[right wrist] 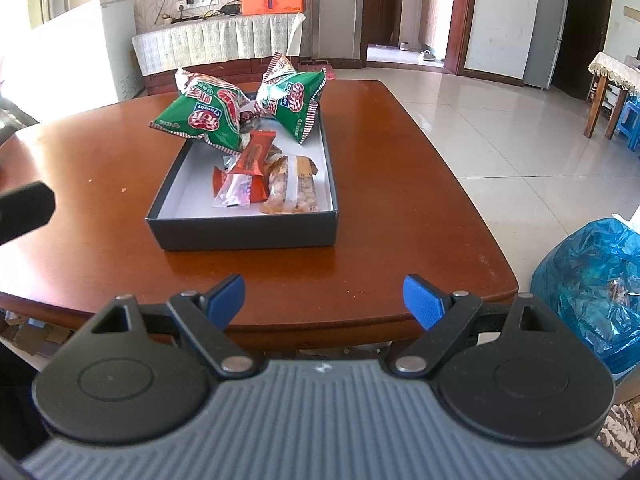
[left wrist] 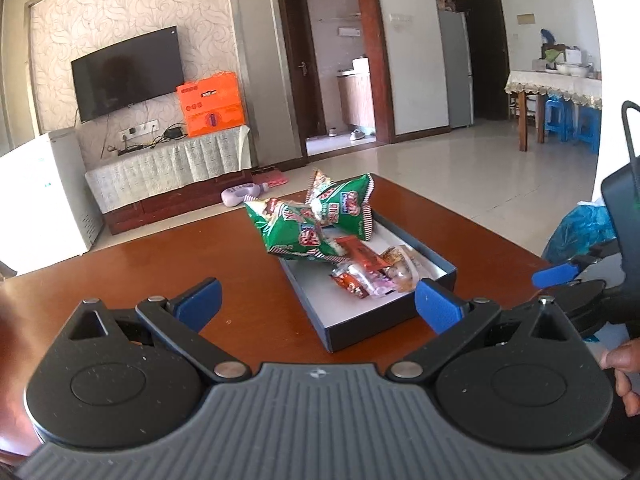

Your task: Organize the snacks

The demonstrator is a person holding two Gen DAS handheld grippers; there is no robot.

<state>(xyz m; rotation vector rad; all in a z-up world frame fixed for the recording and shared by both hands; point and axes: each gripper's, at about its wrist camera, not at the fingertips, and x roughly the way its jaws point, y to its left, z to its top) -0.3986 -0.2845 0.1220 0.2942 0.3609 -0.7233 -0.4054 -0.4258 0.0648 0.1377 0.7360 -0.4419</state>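
A dark shallow box with a white inside sits on the brown table. Two green snack bags lie over its far end; the second bag leans beside the first. Small packets lie inside: a red bar, a clear packet of nuts and others. My left gripper is open and empty, just short of the box. My right gripper is open and empty at the table's near edge; it also shows in the left wrist view.
A blue plastic bag stands off the table's right side. Crumbs dot the table top. Beyond are a tiled floor, a TV stand with an orange box, a white cabinet, and a dining table with blue stools.
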